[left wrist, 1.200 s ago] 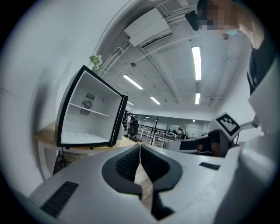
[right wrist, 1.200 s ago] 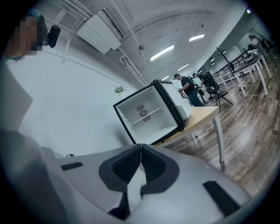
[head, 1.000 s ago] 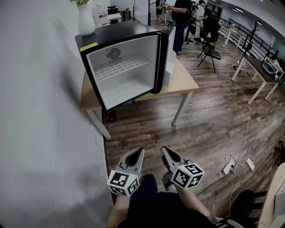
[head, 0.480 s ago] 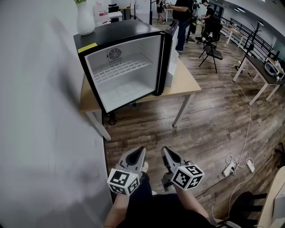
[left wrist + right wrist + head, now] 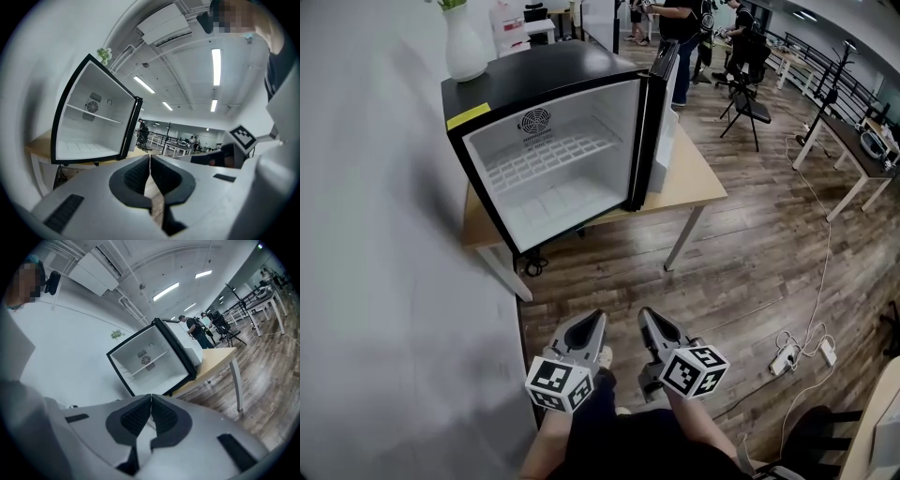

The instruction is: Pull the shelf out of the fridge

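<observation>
Grey left gripper (image 5: 596, 319) and right gripper (image 5: 645, 315) point up-frame side by side at lower centre, jaws pressed together on nothing, well apart from the shelf (image 5: 546, 157) inside the open fridge (image 5: 534, 75) upper left.

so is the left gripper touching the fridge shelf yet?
Apart. Head view shows the left gripper held low, wood floor between it and the shelf inside the open fridge.
</observation>
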Available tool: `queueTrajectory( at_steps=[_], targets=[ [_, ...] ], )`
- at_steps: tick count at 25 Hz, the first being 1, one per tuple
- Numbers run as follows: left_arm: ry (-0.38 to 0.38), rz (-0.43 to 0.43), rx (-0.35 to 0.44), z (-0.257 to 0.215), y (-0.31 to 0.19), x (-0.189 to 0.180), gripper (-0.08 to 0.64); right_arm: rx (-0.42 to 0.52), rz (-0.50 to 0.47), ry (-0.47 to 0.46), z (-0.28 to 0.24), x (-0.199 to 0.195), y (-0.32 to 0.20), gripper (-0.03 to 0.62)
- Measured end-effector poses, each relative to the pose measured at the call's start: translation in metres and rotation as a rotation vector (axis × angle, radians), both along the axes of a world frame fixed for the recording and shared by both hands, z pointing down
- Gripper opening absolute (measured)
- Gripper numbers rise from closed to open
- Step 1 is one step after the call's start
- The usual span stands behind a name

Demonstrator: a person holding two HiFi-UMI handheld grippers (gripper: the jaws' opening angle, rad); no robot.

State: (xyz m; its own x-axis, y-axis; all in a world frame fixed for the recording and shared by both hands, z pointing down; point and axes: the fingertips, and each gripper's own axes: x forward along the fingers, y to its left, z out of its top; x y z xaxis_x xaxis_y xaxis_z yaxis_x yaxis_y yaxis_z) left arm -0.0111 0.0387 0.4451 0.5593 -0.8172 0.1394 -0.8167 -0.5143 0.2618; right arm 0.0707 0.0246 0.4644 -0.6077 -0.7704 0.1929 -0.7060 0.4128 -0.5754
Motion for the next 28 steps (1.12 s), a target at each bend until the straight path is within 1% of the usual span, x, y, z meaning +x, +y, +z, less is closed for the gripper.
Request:
queueTrajectory(
  at_steps=[8,17,22,28],
  targets=[
    [-0.006,-0.001,-0.004,-0.008,-0.056,-0.015,0.008,-0.003,0.017,-0.018,-0.008,-0.010,-0.056,-0.008],
    [-0.004,0.020,0.005,-0.015,-0.126,-0.040,0.008,0.002,0.047,-0.035,-0.016,-0.032,-0.124,-0.008],
    [-0.002,0.032,0.008,-0.010,-0.162,-0.046,0.008,0.005,0.070,-0.038,-0.011,-0.035,-0.155,-0.008],
    [0.015,0.035,0.007,-0.006,-0.192,-0.052,0.008,0.007,0.086,-0.059,-0.008,-0.042,-0.185,-0.008]
  ],
)
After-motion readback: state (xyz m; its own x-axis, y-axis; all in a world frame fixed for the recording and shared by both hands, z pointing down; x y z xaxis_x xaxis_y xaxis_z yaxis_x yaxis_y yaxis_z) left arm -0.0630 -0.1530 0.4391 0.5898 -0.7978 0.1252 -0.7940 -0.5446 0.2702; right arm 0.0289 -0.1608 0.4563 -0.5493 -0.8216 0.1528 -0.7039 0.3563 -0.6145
